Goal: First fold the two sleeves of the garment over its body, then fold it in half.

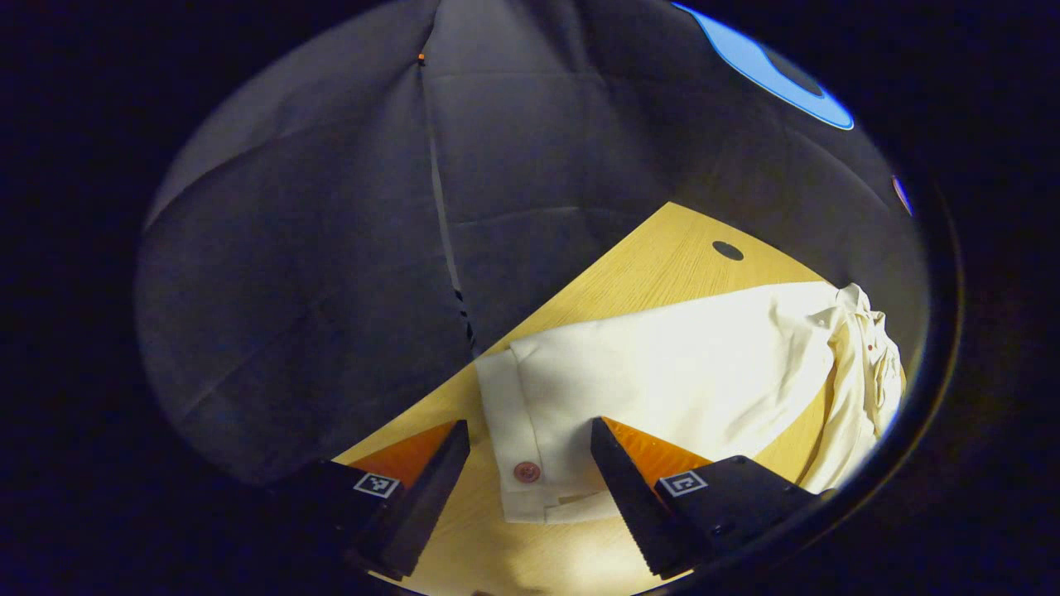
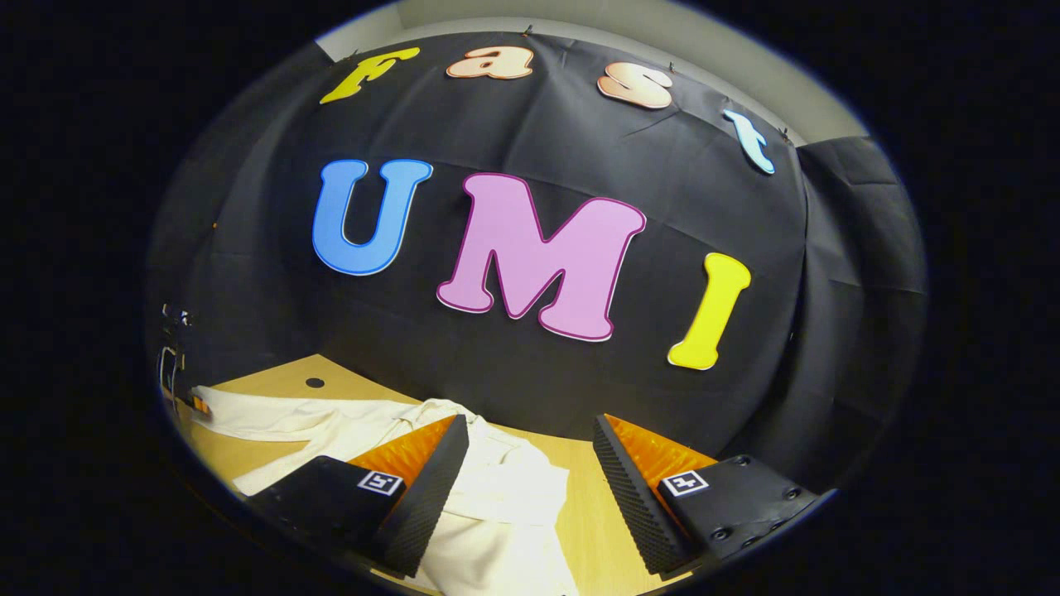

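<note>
While the cream garment [image 1: 662,364] lies spread on the wooden table [image 1: 662,248], one sleeve cuff [image 1: 530,463] reaching the table's near edge, the left gripper [image 1: 530,476] hangs over that cuff with fingers wide, holding nothing, probably lined up to pinch it for the first sleeve fold. From the right gripper view, the right gripper [image 2: 530,488] is equally wide and empty above the rumpled collar end [image 2: 497,480], with the far sleeve [image 2: 265,414] stretching toward the table's back corner, while the left gripper view gives the cuff's button [image 1: 527,472].

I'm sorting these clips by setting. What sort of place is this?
Likely a recording booth, not a home: black cloth wall, a bare wooden table with a cable hole, and one cream garment.
</note>
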Motion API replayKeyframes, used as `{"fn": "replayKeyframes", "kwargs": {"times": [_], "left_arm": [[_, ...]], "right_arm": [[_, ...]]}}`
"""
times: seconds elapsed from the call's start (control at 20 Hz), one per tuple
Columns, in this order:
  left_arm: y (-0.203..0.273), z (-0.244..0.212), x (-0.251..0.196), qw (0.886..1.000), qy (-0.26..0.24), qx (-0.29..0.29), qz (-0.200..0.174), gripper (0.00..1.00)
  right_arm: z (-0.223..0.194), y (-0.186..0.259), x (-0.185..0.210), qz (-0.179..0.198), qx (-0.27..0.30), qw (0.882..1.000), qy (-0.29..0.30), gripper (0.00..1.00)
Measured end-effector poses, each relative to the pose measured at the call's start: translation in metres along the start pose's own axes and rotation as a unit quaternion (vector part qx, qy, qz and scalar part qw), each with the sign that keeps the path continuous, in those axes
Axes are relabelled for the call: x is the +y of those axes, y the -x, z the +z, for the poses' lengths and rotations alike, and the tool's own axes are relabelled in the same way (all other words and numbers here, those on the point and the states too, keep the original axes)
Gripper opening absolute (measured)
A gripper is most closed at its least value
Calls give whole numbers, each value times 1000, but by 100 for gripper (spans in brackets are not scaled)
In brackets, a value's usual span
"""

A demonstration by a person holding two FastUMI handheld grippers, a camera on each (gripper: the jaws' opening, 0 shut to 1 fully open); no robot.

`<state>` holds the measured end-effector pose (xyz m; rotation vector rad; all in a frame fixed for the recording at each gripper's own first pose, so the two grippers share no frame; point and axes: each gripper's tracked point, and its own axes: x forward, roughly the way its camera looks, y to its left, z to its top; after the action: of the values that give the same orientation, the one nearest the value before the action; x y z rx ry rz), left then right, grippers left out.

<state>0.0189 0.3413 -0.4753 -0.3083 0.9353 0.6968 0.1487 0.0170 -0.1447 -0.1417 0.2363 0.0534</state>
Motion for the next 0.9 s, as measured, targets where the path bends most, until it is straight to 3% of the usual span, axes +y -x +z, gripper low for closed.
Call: {"fn": "replayKeyframes", "kwargs": {"times": [0.15, 0.25, 0.3, 0.4, 0.5, 0.6, 0.9], "left_arm": [[0, 2, -4, 1000, -21, 9, -8, 92], [-3, 5, -12, 999, -27, 5, -22, 75], [-4, 8, -16, 999, -24, 0, -29, 48], [-5, 8, -18, 999, -37, 9, -38, 23], [-2, 14, -25, 997, -46, 20, -53, 16], [7, 35, -35, 997, -36, -7, -62, 10], [73, 112, -127, 982, -61, -100, -145, 8]], "right_arm": [[-4, 9, -9, -7, 1, 1000, -2, 97], [-11, 11, -14, -9, 6, 1000, 2, 97], [-15, 12, -18, -10, 10, 1000, 6, 97], [-17, 13, -27, -13, 9, 1000, 5, 97], [-22, 14, -35, -17, 12, 1000, -3, 97], [-27, 13, -45, -24, 18, 1000, -8, 97], [-35, 11, -76, -50, 24, 998, -21, 97]]}}
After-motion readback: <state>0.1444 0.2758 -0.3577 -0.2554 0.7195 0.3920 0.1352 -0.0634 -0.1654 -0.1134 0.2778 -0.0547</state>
